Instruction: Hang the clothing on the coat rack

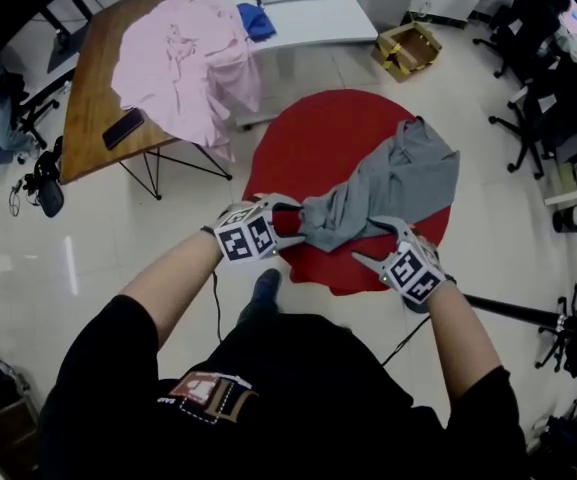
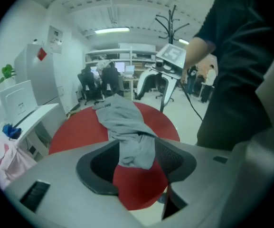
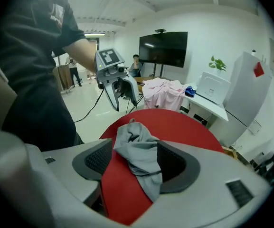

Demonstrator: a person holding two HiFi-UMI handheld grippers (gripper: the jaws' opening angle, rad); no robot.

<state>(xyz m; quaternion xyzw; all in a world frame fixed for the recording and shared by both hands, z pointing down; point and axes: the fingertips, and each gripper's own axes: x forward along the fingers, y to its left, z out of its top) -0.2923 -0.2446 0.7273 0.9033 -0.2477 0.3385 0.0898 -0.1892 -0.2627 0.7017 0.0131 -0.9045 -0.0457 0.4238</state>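
While near red rug [image 1: 328, 138] edge, grey garment [image 1: 398, 180]

A: The arms?
B: Both forearms bare, reaching forward; left gripper [image 1: 290, 226] and right gripper [image 1: 370, 240] tilt downward, near each other.
A: Jaws?
B: Each clamped on a bunch of the grey garment [image 1: 398, 178].

coat rack [image 2: 171, 19] partly hidden, dark slab [image 1: 124, 128] perhaps a phone
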